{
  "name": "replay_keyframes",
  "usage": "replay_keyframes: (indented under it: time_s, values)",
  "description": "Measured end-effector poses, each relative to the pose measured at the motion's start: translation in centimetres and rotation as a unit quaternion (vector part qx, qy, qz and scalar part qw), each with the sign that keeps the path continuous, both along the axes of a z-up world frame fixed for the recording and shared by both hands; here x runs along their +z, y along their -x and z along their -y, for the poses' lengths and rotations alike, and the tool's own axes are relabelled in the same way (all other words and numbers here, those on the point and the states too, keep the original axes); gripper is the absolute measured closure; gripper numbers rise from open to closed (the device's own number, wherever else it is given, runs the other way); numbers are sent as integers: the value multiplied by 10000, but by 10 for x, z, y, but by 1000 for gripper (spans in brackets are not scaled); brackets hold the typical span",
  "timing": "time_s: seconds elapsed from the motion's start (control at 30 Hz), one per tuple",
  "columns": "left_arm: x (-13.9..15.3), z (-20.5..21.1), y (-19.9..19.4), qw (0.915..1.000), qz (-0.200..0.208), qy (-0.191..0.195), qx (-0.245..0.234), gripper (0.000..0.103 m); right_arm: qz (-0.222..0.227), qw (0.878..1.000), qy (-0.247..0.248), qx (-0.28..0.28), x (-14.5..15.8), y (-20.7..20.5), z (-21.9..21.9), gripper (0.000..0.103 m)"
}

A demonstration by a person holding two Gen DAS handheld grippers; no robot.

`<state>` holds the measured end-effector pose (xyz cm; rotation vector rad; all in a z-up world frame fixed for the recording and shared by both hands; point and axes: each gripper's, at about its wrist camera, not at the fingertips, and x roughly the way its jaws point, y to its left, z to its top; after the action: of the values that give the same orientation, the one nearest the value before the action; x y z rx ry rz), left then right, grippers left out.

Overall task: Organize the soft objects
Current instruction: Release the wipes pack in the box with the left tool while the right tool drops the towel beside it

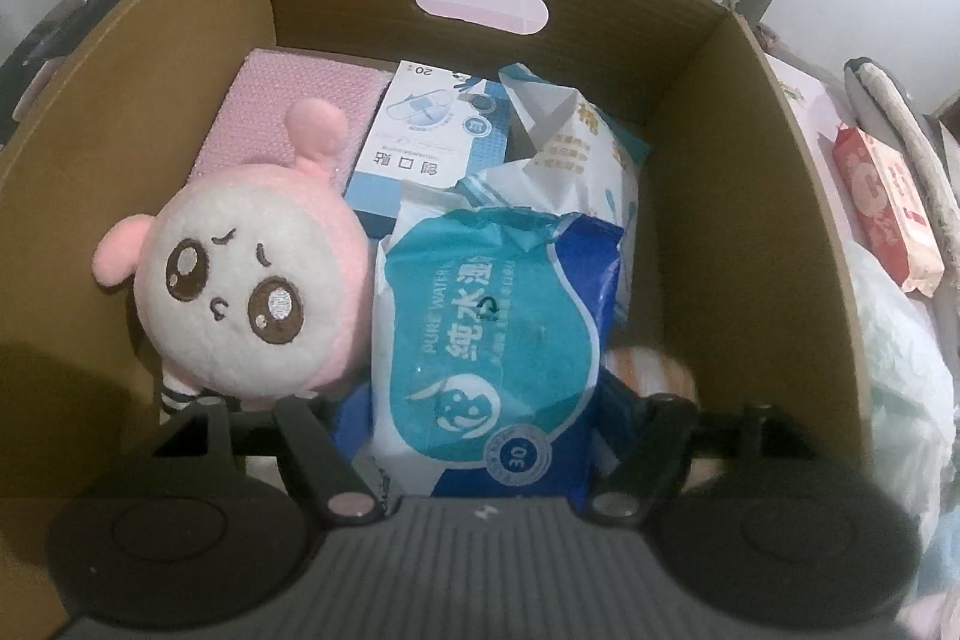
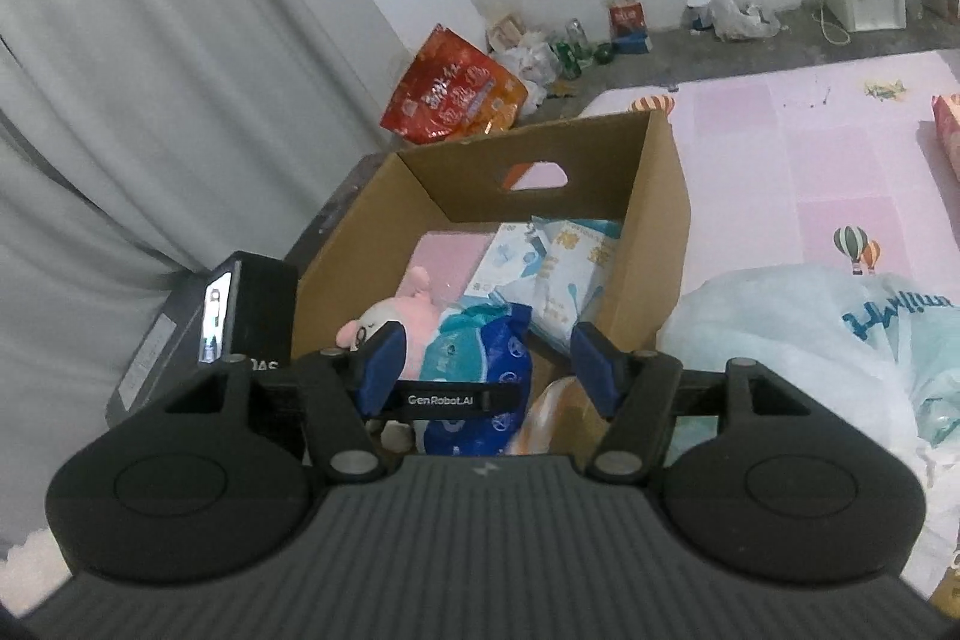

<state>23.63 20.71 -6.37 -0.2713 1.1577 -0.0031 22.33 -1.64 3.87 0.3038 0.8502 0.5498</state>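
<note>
An open cardboard box [image 1: 750, 160] [image 2: 660, 220] holds a pink and white plush toy [image 1: 252, 274] [image 2: 390, 322] at its left. Beside the toy stands a blue wet wipes pack [image 1: 486, 316] [image 2: 480, 358]. My left gripper [image 1: 480, 412] reaches down into the box, and the pack fills the gap between its pads and touches both. The pack hides most of the pads. My right gripper [image 2: 485, 340] hovers above the box's near edge, open, with nothing between its blue pads [image 2: 591, 358].
Deeper in the box lie a pink padded pack [image 1: 288, 100], a blue plaster box [image 1: 420, 124] and a white tissue pack [image 1: 576, 142]. A white plastic bag [image 2: 810, 328] and a red pack [image 1: 888, 208] lie right of the box on the pink mat [image 2: 840, 148]. A black box [image 2: 240, 316] stands left.
</note>
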Motion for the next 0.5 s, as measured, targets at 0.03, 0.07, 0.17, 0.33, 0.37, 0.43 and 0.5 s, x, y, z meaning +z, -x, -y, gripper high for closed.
replay_keyframes:
  time_s: [0.03,0.07,0.17,0.33,0.37,0.43,0.5]
  values:
    - [1,0,0,10000,8,37,1,26,25,10000,-11,10,2,2,1,42]
    - [2,-1,0,10000,25,72,5,26,42,10000,-20,14,3,6,4,42]
    - [10,-1,3,9998,184,74,21,22,118,9999,-62,59,9,17,12,42]
    - [35,2,20,9987,496,-23,-104,22,193,9995,-245,64,18,46,38,42]
    - [40,3,25,9983,556,4,-189,22,201,9994,-292,46,19,51,44,42]
    - [47,8,35,9977,542,92,-397,28,202,9989,-412,-35,21,63,60,40]
    - [47,15,42,9971,396,224,-605,35,244,9984,-480,-158,23,74,75,39]
